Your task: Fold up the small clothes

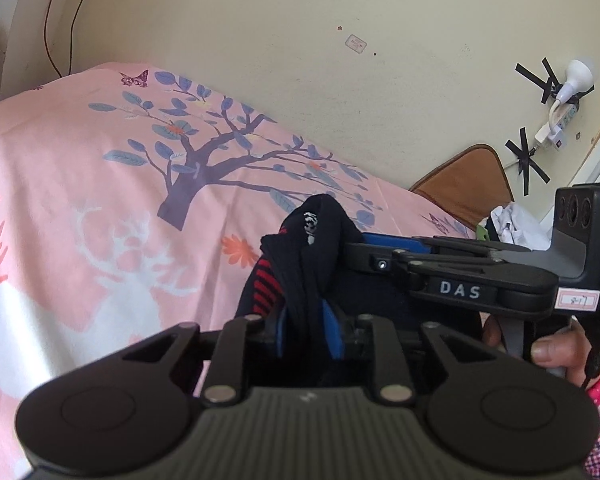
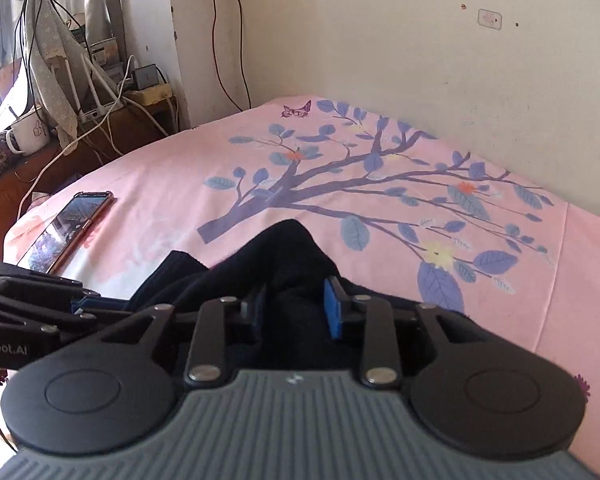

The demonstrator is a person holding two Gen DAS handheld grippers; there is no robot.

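Note:
A small dark navy garment with red stripes and a white spot is bunched up above the pink bed sheet. My left gripper is shut on its ribbed fabric between the blue pads. My right gripper comes in from the right in the left wrist view and grips the same garment. In the right wrist view my right gripper is shut on the dark garment, and my left gripper reaches in from the left into the cloth.
A phone lies on the sheet near the bed's left edge. A cluttered side table with cables and a mug stands beyond. The wall runs along the bed's far side. A brown cushion and white clothes lie at the bed's right end.

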